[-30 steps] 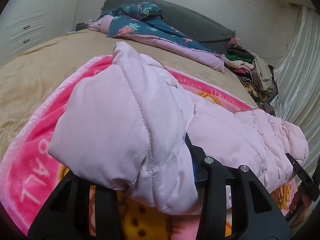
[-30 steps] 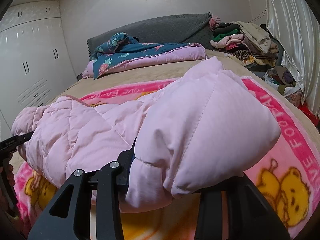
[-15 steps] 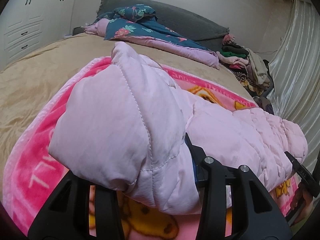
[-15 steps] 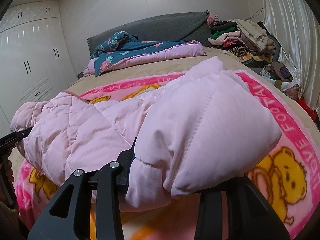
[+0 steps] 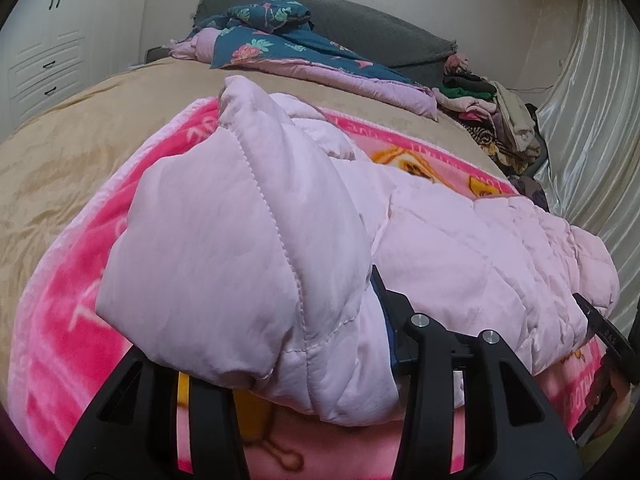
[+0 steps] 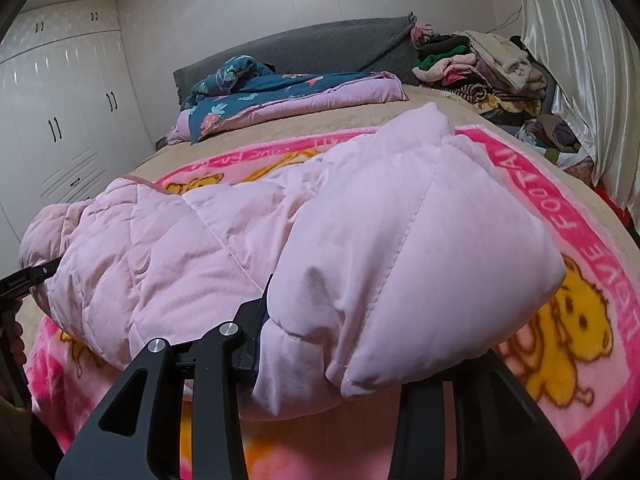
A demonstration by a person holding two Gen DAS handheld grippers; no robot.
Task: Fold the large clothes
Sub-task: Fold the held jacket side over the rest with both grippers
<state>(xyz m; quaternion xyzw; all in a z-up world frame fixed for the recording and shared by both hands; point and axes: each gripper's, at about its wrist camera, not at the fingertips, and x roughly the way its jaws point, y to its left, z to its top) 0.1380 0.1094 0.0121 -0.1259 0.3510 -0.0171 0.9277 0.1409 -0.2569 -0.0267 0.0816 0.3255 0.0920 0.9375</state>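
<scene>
Your wide bed with its tan velvety cover (image 6: 436,106) carries a pink bear-print fleece blanket (image 6: 568,320) at six o'clock and a teal floral quilt (image 6: 280,92) at twelve.

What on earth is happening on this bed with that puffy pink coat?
A person is folding a pale pink padded jacket with a two-finger gripper in each hand. The left gripper and the right gripper each clamp a bunched end of the jacket, so it hangs stretched between them above a pink teddy-bear blanket spread on the bed. It has not been laid down yet. A floral quilt and a pile of clothes sit near the headboard.
</scene>
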